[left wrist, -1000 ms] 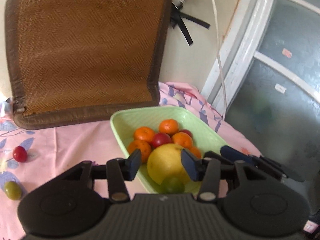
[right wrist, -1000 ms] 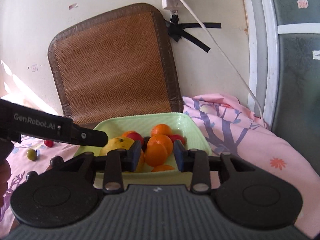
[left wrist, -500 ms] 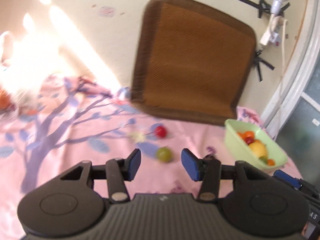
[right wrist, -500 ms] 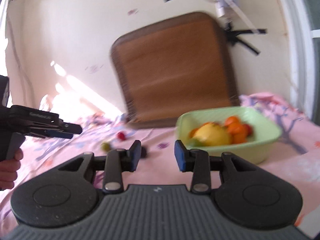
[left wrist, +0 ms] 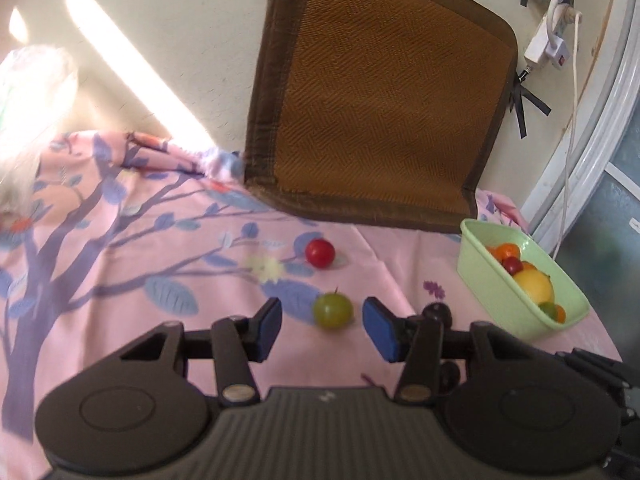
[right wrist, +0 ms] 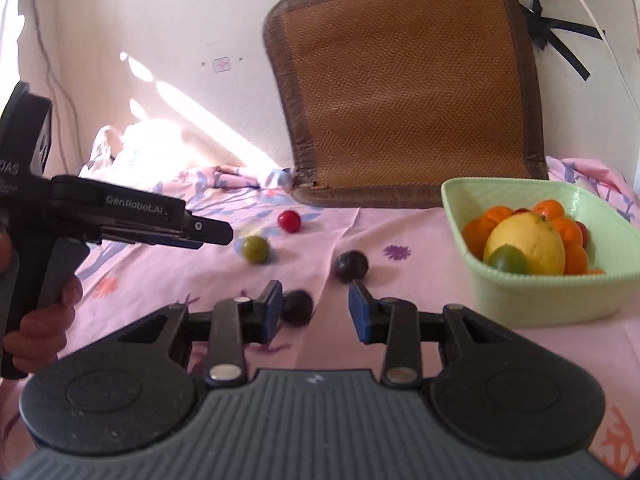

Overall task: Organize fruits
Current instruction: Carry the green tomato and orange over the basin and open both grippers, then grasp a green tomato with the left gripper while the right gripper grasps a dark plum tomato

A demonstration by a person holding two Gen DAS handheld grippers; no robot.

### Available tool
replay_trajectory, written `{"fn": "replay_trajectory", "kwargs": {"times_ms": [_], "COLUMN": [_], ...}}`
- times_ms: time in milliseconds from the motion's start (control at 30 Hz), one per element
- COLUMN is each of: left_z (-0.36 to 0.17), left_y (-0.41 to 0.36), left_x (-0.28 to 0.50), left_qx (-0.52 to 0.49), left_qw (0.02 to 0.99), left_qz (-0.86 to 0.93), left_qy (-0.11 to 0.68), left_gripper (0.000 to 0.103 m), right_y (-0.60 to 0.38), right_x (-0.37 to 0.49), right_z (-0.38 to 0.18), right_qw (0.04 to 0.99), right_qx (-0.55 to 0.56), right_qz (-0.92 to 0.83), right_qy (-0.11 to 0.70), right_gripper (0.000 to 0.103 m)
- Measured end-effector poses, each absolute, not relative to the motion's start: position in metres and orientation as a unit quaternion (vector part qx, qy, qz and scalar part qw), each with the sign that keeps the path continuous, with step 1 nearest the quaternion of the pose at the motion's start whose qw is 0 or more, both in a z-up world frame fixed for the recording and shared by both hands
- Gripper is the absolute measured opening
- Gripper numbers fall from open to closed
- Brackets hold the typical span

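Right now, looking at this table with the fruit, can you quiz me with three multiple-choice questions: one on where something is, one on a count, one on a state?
1. Where does the green fruit lie?
A. on the cloth
B. in the basin
C. on the mat

2. How many dark plums lie on the pink cloth?
A. none
B. two
C. five

3. The left hand-held gripper is:
A. clamped on a fruit
B. open, holding nothing
C. inside the basin

Answers: 1 A, it rests ahead of the blue pads; 2 B, two show in the right view; 3 B, nothing sits between its pads.
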State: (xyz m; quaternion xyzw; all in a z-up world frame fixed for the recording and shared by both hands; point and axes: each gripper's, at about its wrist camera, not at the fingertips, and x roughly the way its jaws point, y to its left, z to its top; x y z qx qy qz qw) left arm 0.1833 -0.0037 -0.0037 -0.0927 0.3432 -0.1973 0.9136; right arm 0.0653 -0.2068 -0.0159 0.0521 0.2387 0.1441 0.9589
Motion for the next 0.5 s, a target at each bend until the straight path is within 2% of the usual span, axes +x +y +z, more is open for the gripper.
{"fn": "replay_trajectory", "kwargs": {"times_ms": [267, 500], "left_z": [-0.017, -0.025], "left_y": [-0.025, -0.029], "left_x": [0.205, 0.206], "left_qx": [-0.059, -0.049], "left_qw": [0.912, 0.914], "left_qz": [-0.194, -0.192], "left_qy": [0.357, 0.354], "left_gripper": [0.05, 0.045], "right_y": [-0.198, -0.193], "right_x": [0.102, 0.13], "right_z": [-0.02, -0.033], "right_qw": [0.96, 0.949], "right_qx": [0.021, 0.003], "right_qz": [0.128, 0.108], "right_qy": [0.25, 0.295], "right_gripper": [0.04, 0.04]}}
